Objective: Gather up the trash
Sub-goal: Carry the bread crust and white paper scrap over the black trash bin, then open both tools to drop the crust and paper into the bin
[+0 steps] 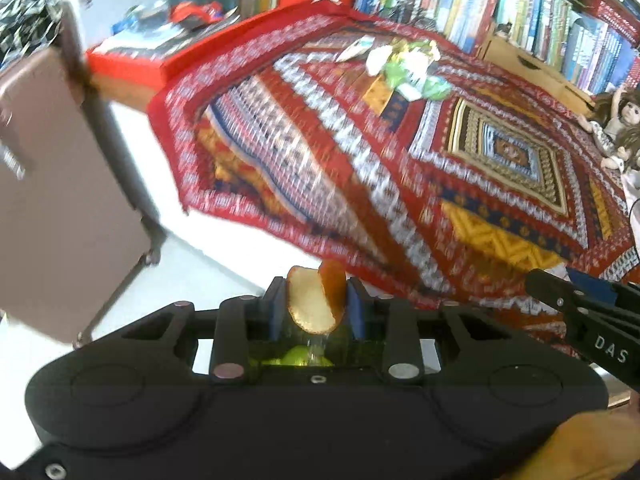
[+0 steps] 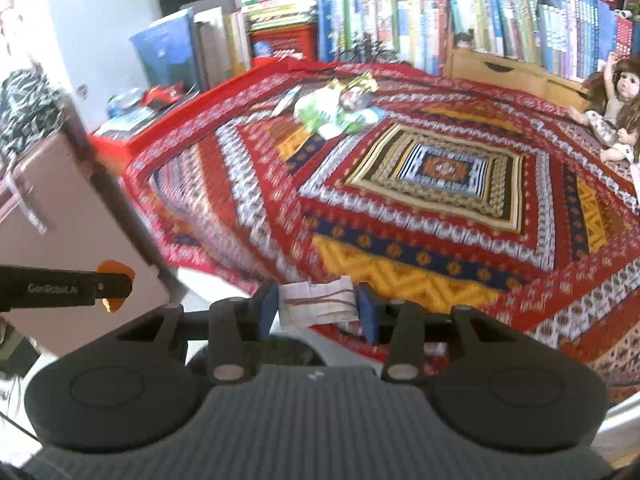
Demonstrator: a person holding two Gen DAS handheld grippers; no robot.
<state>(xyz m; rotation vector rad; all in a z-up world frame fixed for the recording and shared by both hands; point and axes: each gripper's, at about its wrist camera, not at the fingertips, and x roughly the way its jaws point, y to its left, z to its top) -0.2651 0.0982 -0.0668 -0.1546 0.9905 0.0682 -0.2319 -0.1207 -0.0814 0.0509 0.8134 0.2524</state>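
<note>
My left gripper (image 1: 316, 304) is shut on a curled orange peel (image 1: 314, 300), pale inside and orange outside, held between its blue pads over the white floor at the bed's edge. My right gripper (image 2: 316, 306) is shut on a folded white paper scrap (image 2: 318, 304) with brown lines on it. In the right wrist view the left gripper's finger shows at far left with the orange peel (image 2: 116, 270) sticking out. A heap of green and white wrappers (image 1: 408, 66) (image 2: 340, 110) lies on the patterned red bedspread (image 1: 400, 168) (image 2: 420, 208), far from both grippers.
A pinkish-brown suitcase (image 1: 52, 200) (image 2: 52, 232) stands on the floor at left. Bookshelves (image 2: 400, 20) line the far side of the bed. Two dolls (image 2: 612, 104) sit at the bed's right edge. A red box with clutter (image 1: 152, 52) stands beyond the bed's left corner.
</note>
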